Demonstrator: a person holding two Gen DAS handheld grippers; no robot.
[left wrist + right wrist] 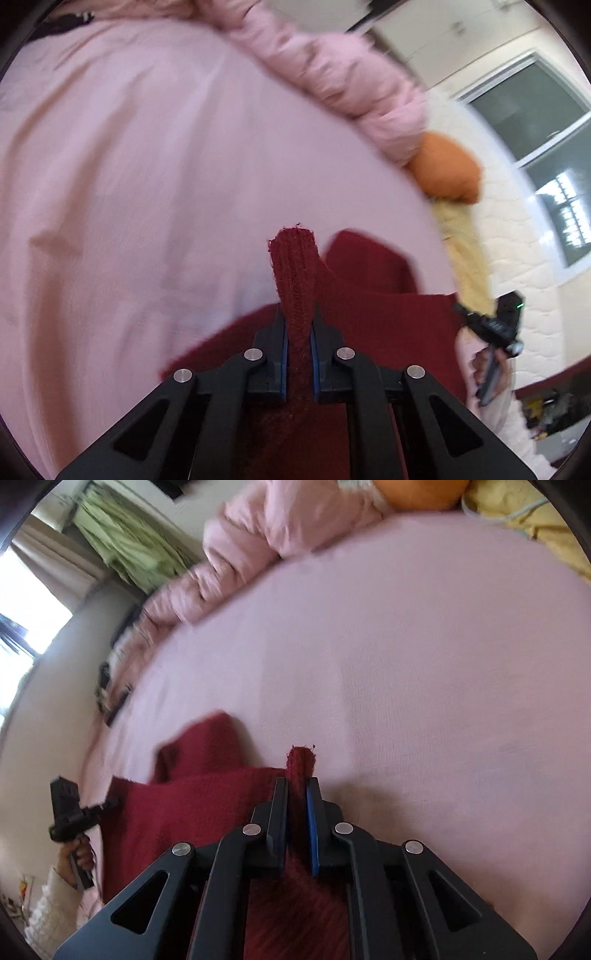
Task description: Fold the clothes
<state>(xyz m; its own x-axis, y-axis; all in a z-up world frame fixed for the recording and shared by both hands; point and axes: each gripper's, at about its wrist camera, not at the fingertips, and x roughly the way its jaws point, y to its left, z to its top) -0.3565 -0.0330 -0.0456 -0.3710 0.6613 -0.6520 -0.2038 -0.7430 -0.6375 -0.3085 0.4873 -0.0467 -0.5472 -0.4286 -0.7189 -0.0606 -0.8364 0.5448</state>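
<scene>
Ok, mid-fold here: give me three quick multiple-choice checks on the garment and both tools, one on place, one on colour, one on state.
1. Where does the garment lie?
A. On the pink sheet
B. On a wooden floor
C. In a basket

2. What colour is the knitted garment?
A. Yellow
B. Dark red
C. Grey

3. How do the two tools stand?
A. Both open
B. Only the left shut
C. Both shut on the garment

Answers:
1 A: the garment spreads over the pink sheet.
2 B: the ribbed knit is dark red in both wrist views.
3 C: the left tool and the right tool each pinch a fold of cloth that sticks up past the fingertips.
</scene>
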